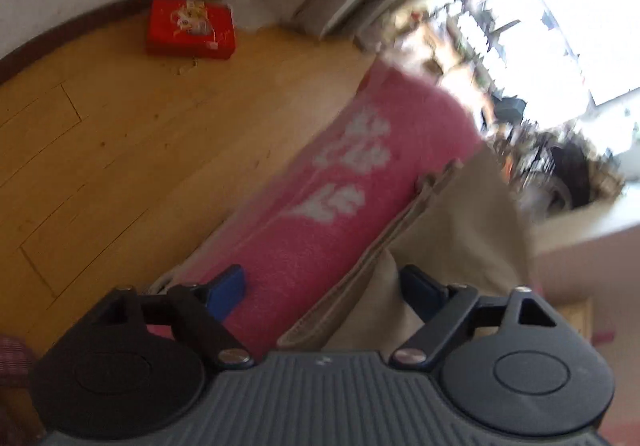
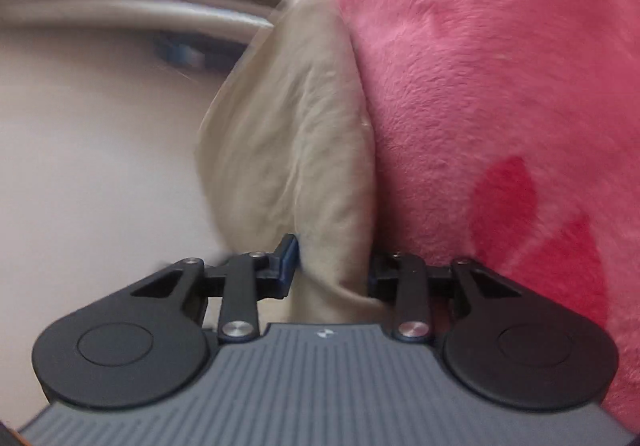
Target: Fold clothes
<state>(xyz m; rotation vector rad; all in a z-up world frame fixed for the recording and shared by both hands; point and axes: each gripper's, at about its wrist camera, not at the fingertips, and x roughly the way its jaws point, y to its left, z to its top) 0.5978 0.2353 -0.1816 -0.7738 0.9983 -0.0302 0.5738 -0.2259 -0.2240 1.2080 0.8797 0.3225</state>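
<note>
A beige garment (image 1: 460, 230) with a stitched band along its edge lies on a fluffy pink blanket (image 1: 360, 174) that has white paw prints. My left gripper (image 1: 322, 290) hovers over that edge, jaws spread wide, blue pads clear of the cloth. In the right wrist view the beige garment (image 2: 292, 134) rises as a bunched fold against the pink blanket (image 2: 500, 86). My right gripper (image 2: 332, 268) straddles the fold's lower end. The cloth fills the gap between the pads but looks loose, not pinched. Both views are motion-blurred.
A wooden floor (image 1: 120, 126) stretches left of the blanket, with a red box (image 1: 190, 26) near the white wall. A bright window (image 1: 560, 6) and cluttered shelves lie beyond the blanket. A pale plain surface (image 2: 80, 166) fills the left of the right wrist view.
</note>
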